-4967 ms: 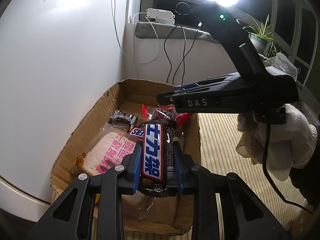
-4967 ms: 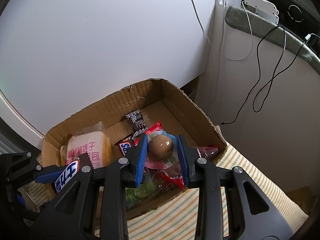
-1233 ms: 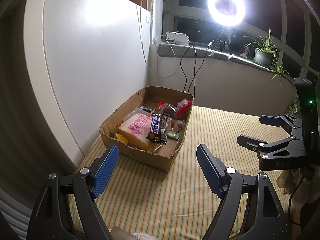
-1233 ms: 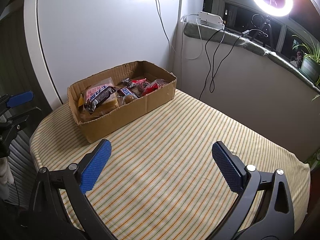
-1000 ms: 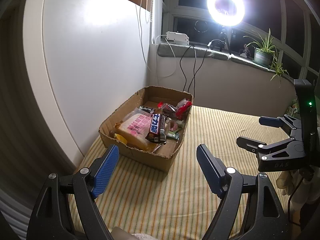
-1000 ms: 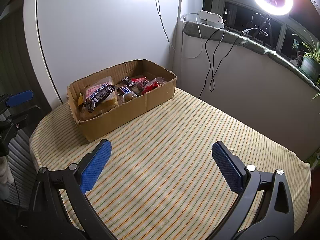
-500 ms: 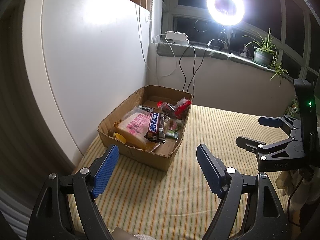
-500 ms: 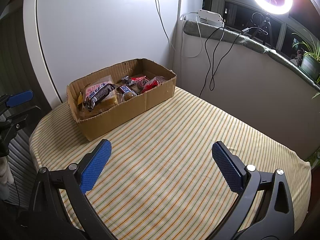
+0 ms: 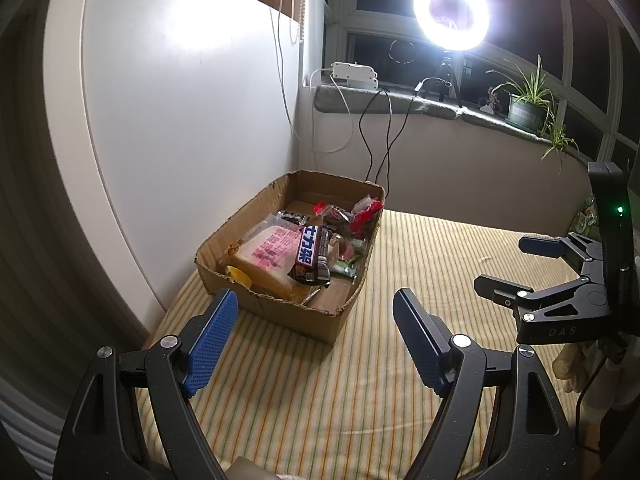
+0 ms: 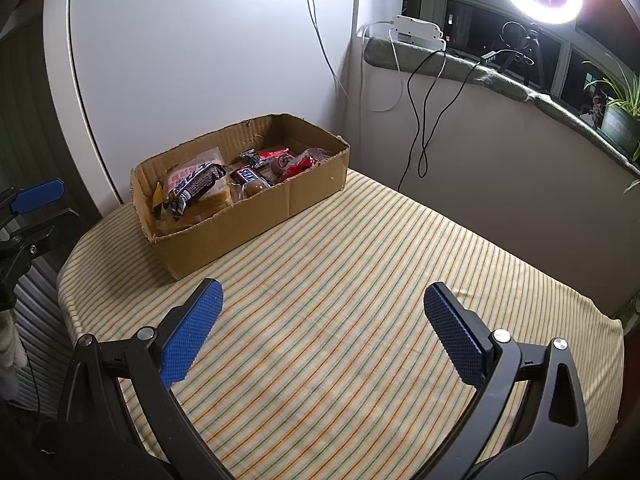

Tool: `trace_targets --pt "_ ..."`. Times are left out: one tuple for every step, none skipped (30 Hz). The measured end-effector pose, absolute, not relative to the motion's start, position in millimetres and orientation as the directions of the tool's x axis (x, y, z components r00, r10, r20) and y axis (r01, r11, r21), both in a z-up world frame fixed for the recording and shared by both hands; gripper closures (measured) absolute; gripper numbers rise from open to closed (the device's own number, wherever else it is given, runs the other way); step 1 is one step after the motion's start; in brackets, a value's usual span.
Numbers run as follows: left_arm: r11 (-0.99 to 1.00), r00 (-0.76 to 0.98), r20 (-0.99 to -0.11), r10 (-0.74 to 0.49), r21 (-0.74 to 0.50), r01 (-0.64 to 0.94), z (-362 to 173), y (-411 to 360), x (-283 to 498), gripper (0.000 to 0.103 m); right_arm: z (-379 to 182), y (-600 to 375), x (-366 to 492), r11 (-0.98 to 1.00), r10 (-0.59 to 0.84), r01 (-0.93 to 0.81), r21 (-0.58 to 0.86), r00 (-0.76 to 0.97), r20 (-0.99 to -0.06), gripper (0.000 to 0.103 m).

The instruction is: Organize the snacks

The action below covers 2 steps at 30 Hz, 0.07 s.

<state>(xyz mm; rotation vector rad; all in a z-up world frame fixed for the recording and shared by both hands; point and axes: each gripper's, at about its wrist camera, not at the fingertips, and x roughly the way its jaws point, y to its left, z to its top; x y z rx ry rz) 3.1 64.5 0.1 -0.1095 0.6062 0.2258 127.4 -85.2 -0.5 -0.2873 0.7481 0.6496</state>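
A cardboard box point(image 9: 280, 312) sits at the left, far corner of the tabletop point(image 9: 400, 380), close against a white wall panel point(image 9: 180, 100) and resting on the striped cloth that covers the surface. The snacks are all inside the box: at its left end a bagged loaf of bread with pink print point(image 9: 269, 254), with a small yellow item point(image 9: 239, 275) tucked at its near corner; lying across the bread's right side, a dark bar with a blue and white label point(image 9: 311, 255); to the right of that, a green-wrapped piece point(image 9: 347, 266) and, toward the far end, a cluster of red packets point(image 9: 362, 214). From the right wrist view the same box point(image 10: 256, 220) shows a second, smaller bar with white letters on blue point(image 10: 249, 176) and a round brown snack point(image 10: 253, 189) near its middle. The left tongs point(image 9: 316, 340) hang above the cloth just in front of the box, their blue pads spread wide apart with nothing between them. Farther right, the right tongs point(image 10: 320, 336) are likewise spread wide and empty, over bare striped cloth well apart from the box; in the left wrist view they point(image 9: 508, 266) appear at the right edge. Behind them, black cables point(image 9: 384, 136) drop from a windowsill, where a lit ring light point(image 9: 451, 14) stands, and to the right of it a potted plant point(image 9: 528, 104).
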Motion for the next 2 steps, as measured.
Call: trace_targets --pt "0.97 0.797 -0.578 0.178 -0.034 -0.241 -0.4 64.2 3.5 0.023 -0.8 -85.9 127.8 0.771 0.441 -0.637 -0.016 0.552 -0.708 0.001" --pt "0.97 0.795 -0.58 0.178 -0.033 -0.241 -1.1 63.9 3.9 0.023 -1.0 -87.1 128.4 0.772 0.44 -0.635 -0.016 0.553 -0.707 0.001"
